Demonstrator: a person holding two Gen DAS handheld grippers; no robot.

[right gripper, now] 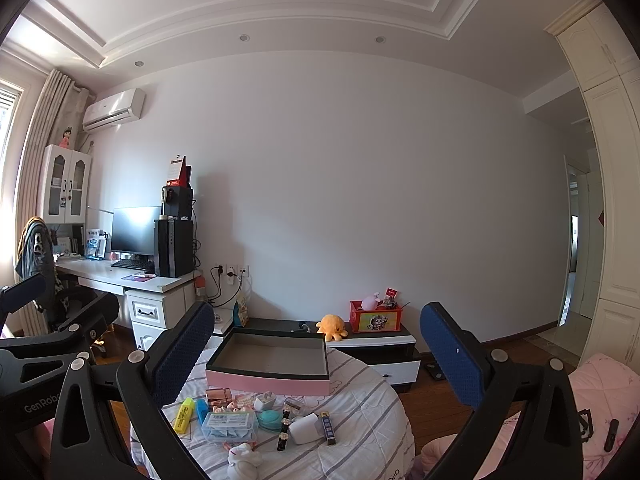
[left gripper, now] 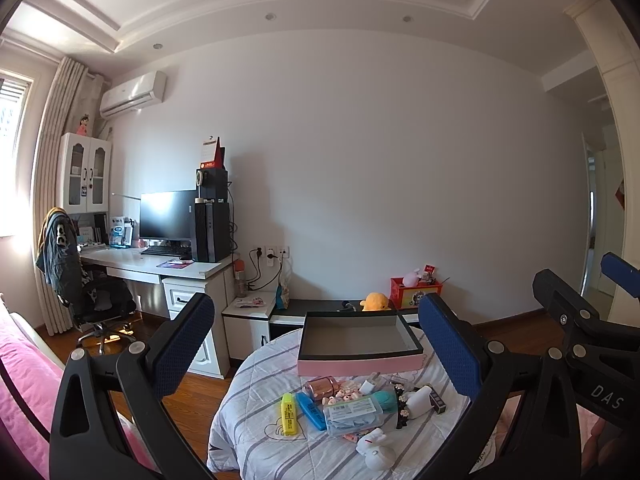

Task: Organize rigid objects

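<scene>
I judge nothing is sorted yet: the pink box [left gripper: 360, 362] sits empty at the far side of the round tabletop [left gripper: 256, 452], while the clutter lies loose in front of it. My left hand-held gripper [left gripper: 316, 352] and right hand-held gripper [right gripper: 316, 356] both hang spread wide, holding nothing. The yellow highlighter [left gripper: 289, 414] lies flat, long axis running toward the box, beside the blue one [left gripper: 312, 411].
</scene>
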